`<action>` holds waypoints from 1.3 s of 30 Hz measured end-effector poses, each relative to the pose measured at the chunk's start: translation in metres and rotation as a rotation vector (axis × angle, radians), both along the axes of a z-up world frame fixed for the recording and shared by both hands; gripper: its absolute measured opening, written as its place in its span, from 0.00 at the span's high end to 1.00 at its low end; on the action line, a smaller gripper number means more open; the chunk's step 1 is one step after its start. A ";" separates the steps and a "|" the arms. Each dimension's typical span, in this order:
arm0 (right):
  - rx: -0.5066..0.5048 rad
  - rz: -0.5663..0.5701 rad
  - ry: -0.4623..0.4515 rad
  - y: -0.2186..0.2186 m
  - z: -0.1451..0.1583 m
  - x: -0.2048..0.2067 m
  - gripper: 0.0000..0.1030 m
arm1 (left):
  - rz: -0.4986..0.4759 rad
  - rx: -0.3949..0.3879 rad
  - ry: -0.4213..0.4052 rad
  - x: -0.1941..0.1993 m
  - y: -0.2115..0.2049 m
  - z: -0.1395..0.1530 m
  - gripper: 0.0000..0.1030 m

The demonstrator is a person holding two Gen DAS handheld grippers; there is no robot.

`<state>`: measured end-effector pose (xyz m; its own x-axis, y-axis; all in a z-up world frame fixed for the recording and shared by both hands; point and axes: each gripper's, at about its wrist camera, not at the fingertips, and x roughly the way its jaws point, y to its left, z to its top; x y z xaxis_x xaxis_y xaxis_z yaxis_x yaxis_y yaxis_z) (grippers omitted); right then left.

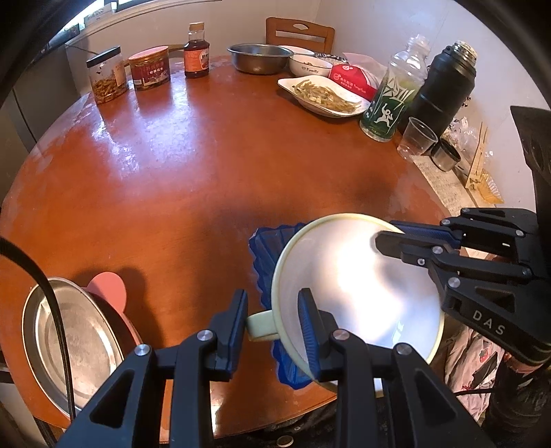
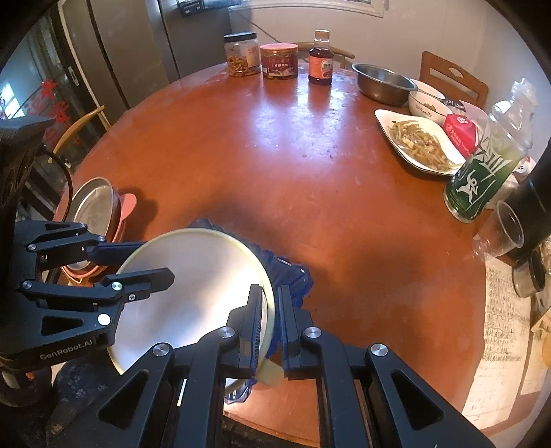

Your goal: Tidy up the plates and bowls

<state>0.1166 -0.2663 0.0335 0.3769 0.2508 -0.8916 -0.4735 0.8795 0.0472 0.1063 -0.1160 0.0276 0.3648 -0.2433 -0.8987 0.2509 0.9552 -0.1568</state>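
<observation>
Round worktop [image 1: 179, 165], reddish-brown, glossy, worn pale in patches. White wall behind it; one wooden chair back [image 1: 299, 32] at the far edge, a tall grey cabinet [image 2: 144, 44] off to one side.

Landmark: the cream plate [image 1: 358, 286], at the near edge of the worktop, tilted, partly over a blue tray [image 1: 267, 251]. The tray's shape is mostly hidden, so I can't say how it lies.

Left gripper [image 1: 273, 318]: jaws narrow, one on each side of the plate's rim, with its small handle tab between them; the pads seem to press it. Right gripper [image 2: 270, 310]: jaws nearly shut on the opposite rim of the same plate.

Count, relative to the cream plate:
- One steel plate [image 1: 79, 337] on a pink dish [image 1: 108, 287], just beside it on the left gripper's side.
- Two jars [image 1: 106, 75] and one sauce bottle [image 1: 196, 51], well beyond it at the far edge.
- One steel bowl [image 1: 258, 57], one white bowl [image 1: 308, 65], one white plate of food strips [image 1: 323, 94], one red packet [image 1: 351, 81], far beyond it toward the chair.
- One green-labelled bottle [image 1: 392, 100], one black flask [image 1: 444, 82], one clear cup [image 1: 416, 139], one small steel lid [image 1: 446, 156], beyond it near the wall.
- Sheets of printed paper [image 2: 499, 327] under that group.
</observation>
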 end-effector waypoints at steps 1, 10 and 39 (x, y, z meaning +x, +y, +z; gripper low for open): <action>0.001 0.005 -0.008 0.001 0.001 0.001 0.91 | 0.000 -0.003 0.001 0.001 0.000 0.000 0.70; 0.014 0.013 -0.017 0.003 0.001 0.010 0.91 | 0.005 -0.025 0.020 0.010 0.001 -0.009 0.70; 0.102 -0.072 0.008 -0.017 0.008 0.015 0.66 | 0.018 -0.129 -0.011 0.014 0.015 0.007 0.61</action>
